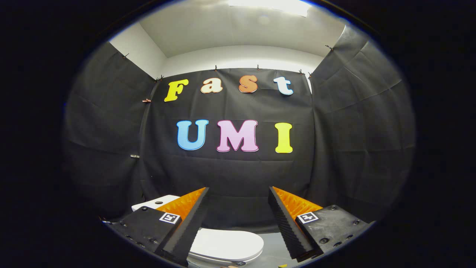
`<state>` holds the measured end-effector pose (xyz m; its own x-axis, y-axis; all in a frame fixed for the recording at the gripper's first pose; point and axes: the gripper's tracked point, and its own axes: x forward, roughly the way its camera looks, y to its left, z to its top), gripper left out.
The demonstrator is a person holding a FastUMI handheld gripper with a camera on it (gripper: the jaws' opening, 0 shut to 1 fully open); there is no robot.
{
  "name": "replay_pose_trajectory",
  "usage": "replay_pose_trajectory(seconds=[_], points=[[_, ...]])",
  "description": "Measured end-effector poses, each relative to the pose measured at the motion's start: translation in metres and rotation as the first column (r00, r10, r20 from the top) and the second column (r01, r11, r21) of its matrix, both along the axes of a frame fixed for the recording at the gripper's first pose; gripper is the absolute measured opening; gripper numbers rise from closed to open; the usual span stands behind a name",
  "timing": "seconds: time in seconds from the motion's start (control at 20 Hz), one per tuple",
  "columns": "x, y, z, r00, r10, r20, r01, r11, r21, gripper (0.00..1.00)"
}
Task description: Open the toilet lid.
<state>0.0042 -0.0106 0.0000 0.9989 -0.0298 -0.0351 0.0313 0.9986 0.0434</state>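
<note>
The toilet lid (227, 243) is seen closed, lying flat on the bowl, low between the gripper's fingers and nearer the left one, whose tip overlaps its left part. The white tank (156, 203) is partly visible behind the left finger, against the black cloth wall (238, 175). The gripper (238, 197) is held wide open above the lid, with nothing grasped between its fingers. A grey floor (273, 249) is seen beside the lid's right edge.

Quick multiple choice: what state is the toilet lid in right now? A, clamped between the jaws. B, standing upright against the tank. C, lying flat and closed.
C: the white toilet lid lies flat over the bowl, below the open gripper, whose jaws are spread apart and touch nothing.
</note>
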Motion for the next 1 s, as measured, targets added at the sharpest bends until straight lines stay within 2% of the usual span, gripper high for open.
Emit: replay_pose_trajectory(seconds=[0.35,0.65,1.0], points=[[0.009,-0.012,-0.020,0.999,-0.032,-0.043,0.035,0.997,0.071,0.99],[0.023,-0.035,-0.063,0.990,-0.084,-0.113,0.100,0.985,0.143,0.99],[0.036,-0.078,-0.152,0.939,-0.172,-0.298,0.241,0.947,0.211,0.99]])
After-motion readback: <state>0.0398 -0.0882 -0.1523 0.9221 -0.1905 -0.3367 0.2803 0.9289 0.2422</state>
